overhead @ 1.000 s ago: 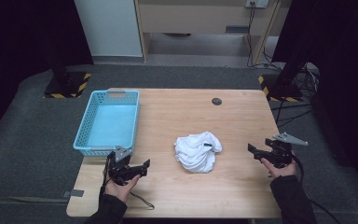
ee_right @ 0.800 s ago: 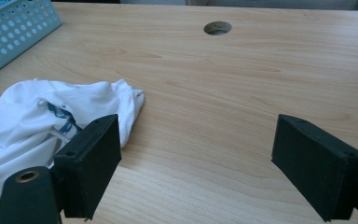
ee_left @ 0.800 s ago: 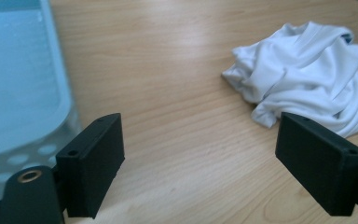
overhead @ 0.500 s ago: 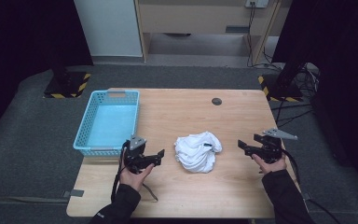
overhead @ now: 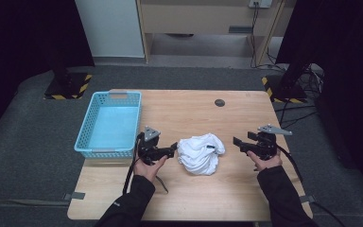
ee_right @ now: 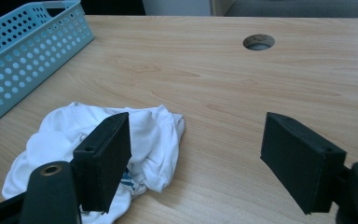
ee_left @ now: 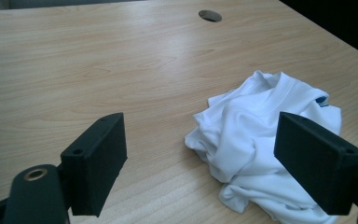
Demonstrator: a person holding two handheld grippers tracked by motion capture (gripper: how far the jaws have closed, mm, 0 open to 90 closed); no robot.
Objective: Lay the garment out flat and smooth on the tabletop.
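A crumpled white T-shirt point(overhead: 200, 152) lies on the wooden table point(overhead: 189, 113), a little toward the front of its middle. My left gripper point(overhead: 174, 148) hovers just left of it with its tips almost at the cloth and its jaws open. In the left gripper view the T-shirt point(ee_left: 256, 126) lies ahead, partly behind the right jaw. My right gripper point(overhead: 236, 142) stands a short gap to the right of the shirt, pointing at it. Its jaws are open and have just been closing a little, with nothing gripped. In the right gripper view the T-shirt point(ee_right: 70, 135) sits behind the left jaw.
A light blue perforated basket point(overhead: 82, 137) stands at the table's left edge, seen also as the basket point(ee_right: 23, 51) at the upper left. A round cable hole point(overhead: 220, 102) is at the back right. A black cable lies near the front edge.
Both hands have closed in on the shirt: the left gripper moved right and a little away from the front edge, the right gripper moved left.
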